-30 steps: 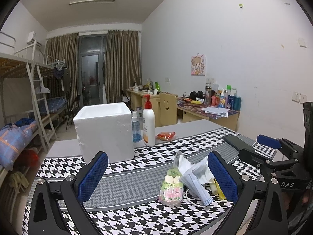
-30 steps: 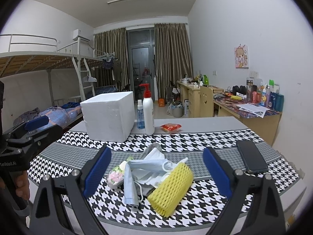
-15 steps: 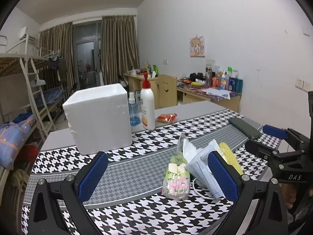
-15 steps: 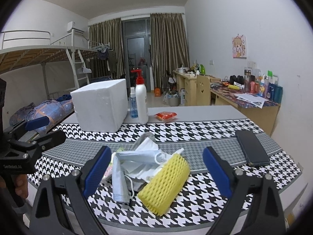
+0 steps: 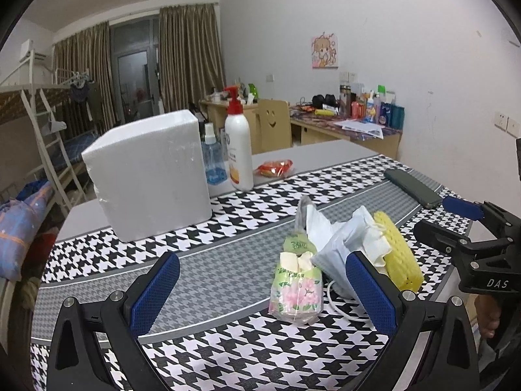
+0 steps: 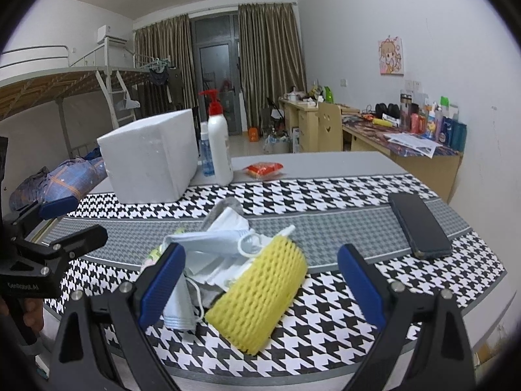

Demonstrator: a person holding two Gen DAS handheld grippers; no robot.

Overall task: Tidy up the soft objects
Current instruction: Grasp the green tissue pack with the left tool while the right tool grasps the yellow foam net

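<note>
Dormitory surroundings: a bunk bed stands at far left, curtains cover the far door and cluttered desks line the right wall; the work surface is a table with a black-and-white houndstooth cloth (image 6: pixel 374 296). No part of the sorting appears done. The soft items lie in one loose heap near the front edge: a yellow foam net sleeve (image 6: pixel 260 296) at the near right of the heap, crumpled pale-blue face masks (image 6: pixel 208 244) touching its far-left side, and a small flowered packet of tissues in clear wrap (image 5: pixel 298 290) at the heap's left, touching the masks. A white foam box (image 5: pixel 149 176) stands well apart at far left, its top not visible from either view, so its contents cannot be told; judged as the likely receptacle. Beside it stand a white pump bottle with a red head (image 5: pixel 239 150) and a small blue spray bottle (image 5: pixel 213 159); a red snack packet (image 5: pixel 275 167) lies near them, and a dark phone (image 6: pixel 420 224) lies at right. The left gripper (image 5: pixel 260 293) is spread wide and empty, with the tissue packet between its pads. The right gripper (image 6: pixel 260 283) is likewise wide and empty, framing the foam sleeve without touching it. Assessment: the task is at its opening stage; every soft item remains to be lifted and placed.
</note>
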